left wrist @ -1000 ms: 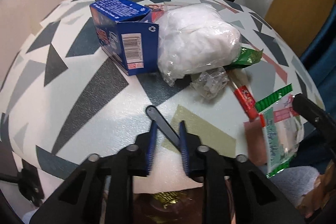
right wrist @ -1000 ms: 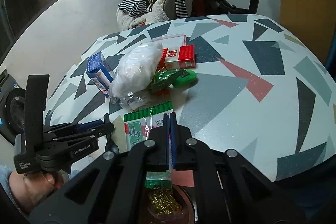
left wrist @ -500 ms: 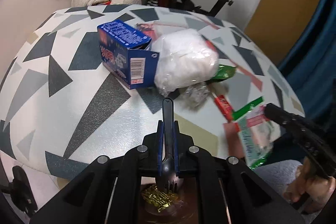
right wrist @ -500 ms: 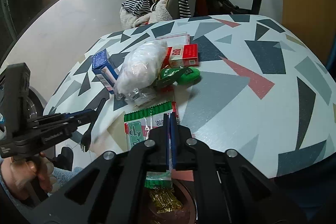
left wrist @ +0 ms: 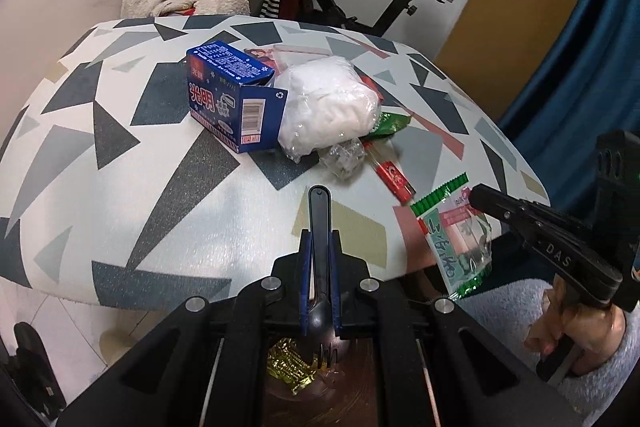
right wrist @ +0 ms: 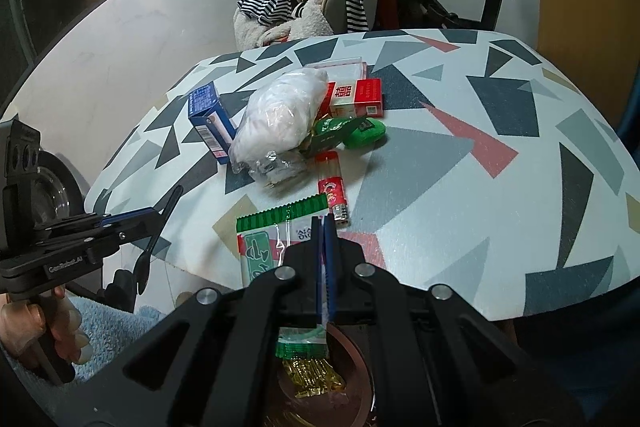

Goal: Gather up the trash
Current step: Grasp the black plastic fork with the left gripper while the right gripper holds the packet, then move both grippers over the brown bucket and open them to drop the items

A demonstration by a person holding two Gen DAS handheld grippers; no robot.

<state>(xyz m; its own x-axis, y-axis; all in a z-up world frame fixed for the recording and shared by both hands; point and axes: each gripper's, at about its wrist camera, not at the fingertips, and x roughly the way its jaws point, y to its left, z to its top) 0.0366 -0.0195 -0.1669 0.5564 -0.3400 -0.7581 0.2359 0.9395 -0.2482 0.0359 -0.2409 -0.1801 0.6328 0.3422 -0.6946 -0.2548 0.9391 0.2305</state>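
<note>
Your left claw [left wrist: 320, 263] is clamped on the fork [left wrist: 319, 223], right claw [right wrist: 324, 227] on the wrapper [right wrist: 276, 239]. Risk: release early and either misses the bin [right wrist: 348, 383] below.

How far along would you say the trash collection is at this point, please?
Barely started. Done: one gold wrapper already lies in the brown bin below the table edge. In hand: the left gripper is shut on a black fork, and the right gripper is shut on a green packet, both near the bin. Left on the table: blue box, white bag, red box, lighter, green wrapper.
</note>
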